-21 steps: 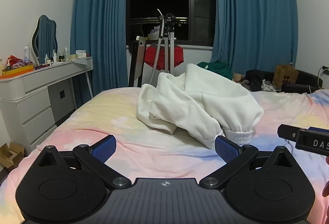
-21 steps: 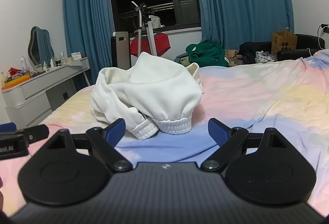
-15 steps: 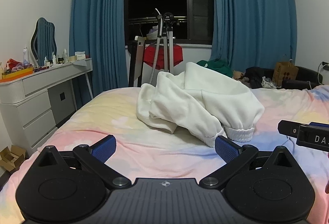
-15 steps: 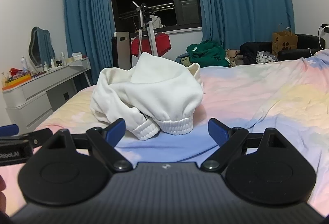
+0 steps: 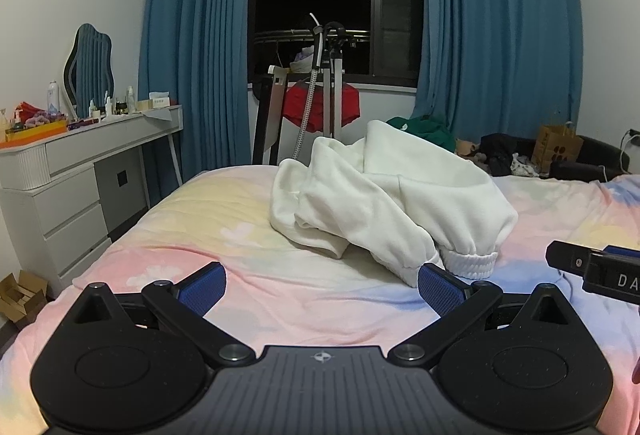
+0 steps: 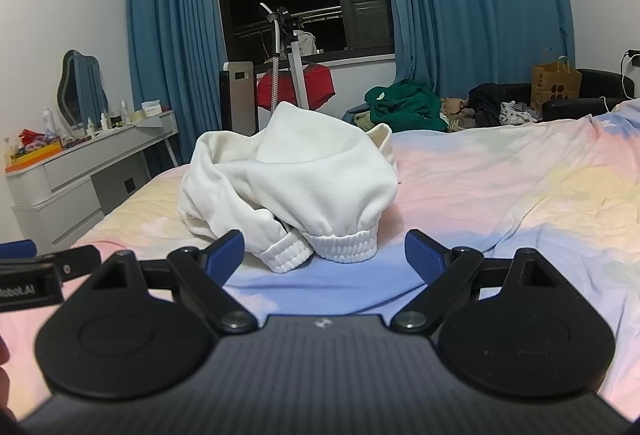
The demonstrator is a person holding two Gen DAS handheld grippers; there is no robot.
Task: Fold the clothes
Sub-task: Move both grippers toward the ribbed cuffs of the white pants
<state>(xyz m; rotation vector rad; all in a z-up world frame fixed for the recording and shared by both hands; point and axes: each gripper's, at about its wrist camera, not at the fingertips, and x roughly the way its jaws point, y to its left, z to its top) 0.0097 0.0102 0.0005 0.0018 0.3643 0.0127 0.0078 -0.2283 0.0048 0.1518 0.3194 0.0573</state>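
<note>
A white sweatshirt (image 5: 384, 195) lies crumpled in a heap on the pastel bedspread (image 5: 224, 227), its ribbed cuffs facing me. It also shows in the right wrist view (image 6: 296, 187). My left gripper (image 5: 320, 285) is open and empty, held above the bed just short of the heap. My right gripper (image 6: 325, 255) is open and empty, its blue pads either side of the cuffs (image 6: 340, 247) but apart from them. Each gripper shows at the edge of the other's view.
A white dresser (image 5: 60, 187) with bottles and a mirror stands left of the bed. A garment steamer stand (image 5: 328, 83) and blue curtains are beyond the foot. Piled clothes (image 6: 404, 107) and a paper bag (image 6: 556, 83) lie at the back right.
Both grippers have dipped slightly lower and closer to the bed; the sweatshirt has not moved. Both stay open.
</note>
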